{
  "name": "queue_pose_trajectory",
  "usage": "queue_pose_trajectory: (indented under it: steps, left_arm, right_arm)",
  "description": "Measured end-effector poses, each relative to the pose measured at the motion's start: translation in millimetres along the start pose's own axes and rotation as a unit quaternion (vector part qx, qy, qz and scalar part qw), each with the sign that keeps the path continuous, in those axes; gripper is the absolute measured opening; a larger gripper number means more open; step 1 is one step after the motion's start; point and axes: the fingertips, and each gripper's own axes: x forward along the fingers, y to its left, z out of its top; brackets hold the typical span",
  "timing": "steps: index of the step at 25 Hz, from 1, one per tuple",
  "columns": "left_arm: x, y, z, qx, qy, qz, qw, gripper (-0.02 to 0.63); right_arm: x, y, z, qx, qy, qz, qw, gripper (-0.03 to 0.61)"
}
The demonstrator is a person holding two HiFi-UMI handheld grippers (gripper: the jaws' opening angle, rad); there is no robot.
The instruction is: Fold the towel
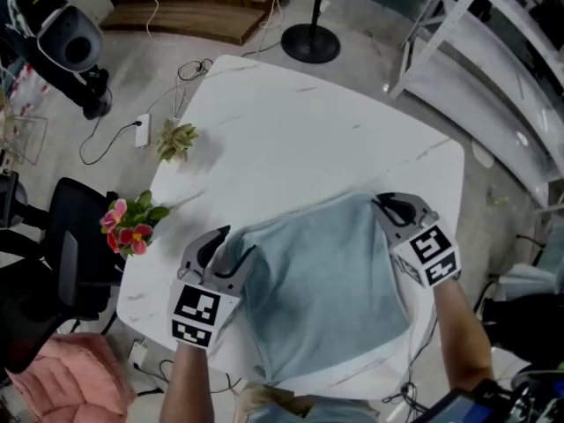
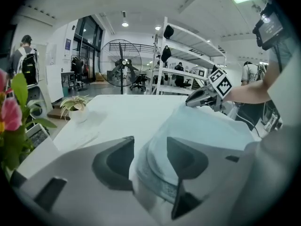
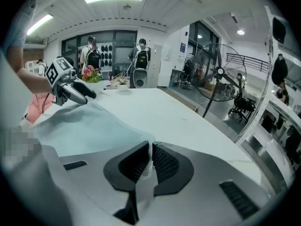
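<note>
Head view: the towel (image 1: 322, 289) lies by the table's (image 1: 291, 139) near edge, with white tabletop stretching to the far edge.

Left gripper view: the left gripper (image 2: 150, 147) has its fingers parted around the towel's left edge.

Right gripper view: the right gripper (image 3: 150, 150) has its fingers pinching the towel's far right corner.

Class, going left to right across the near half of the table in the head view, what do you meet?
Pink flowers → left tongs → towel → right tongs.
</note>
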Motion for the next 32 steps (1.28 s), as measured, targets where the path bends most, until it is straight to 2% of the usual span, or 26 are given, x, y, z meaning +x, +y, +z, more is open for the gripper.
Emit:
queue_pose_trajectory:
  steps: [4,8,11,13,20,25,29,32]
  left_arm:
    - [9,-3,0,0.032,0.018,-0.024,0.999,0.224]
    - [5,1,-14,0.024,0.053,-0.04,0.9975,0.213]
    - [-1,10,-24,0.007,0.066,-0.018,0.9976,0.159]
    - [2,13,-29,0.011,0.077,0.0,0.997,0.132]
    - [1,24,-35,-0.003,0.095,0.04,0.9947,0.136]
    - [-10,36,-39,0.025,0.11,0.093,0.9893,0.103]
    - [-16,41,-42,0.017,0.104,0.115,0.9878,0.084]
    - [-20,49,-40,0.01,0.096,0.138,0.9857,0.083]
  right_arm:
    - [9,2,0,0.0,0.005,0.003,1.0,0.037]
    - [13,0,-1,0.0,0.0,0.003,1.0,0.038]
    - [15,0,-5,0.002,0.006,0.005,1.0,0.037]
    - [15,1,-9,0.003,0.015,0.006,1.0,0.037]
    - [18,-1,-6,-0.001,0.007,-0.002,1.0,0.037]
    - [19,-3,0,-0.001,-0.005,-0.015,1.0,0.037]
    - [20,-8,10,-0.002,-0.028,-0.039,0.999,0.035]
    - [28,-9,-1,0.008,-0.008,-0.04,0.999,0.037]
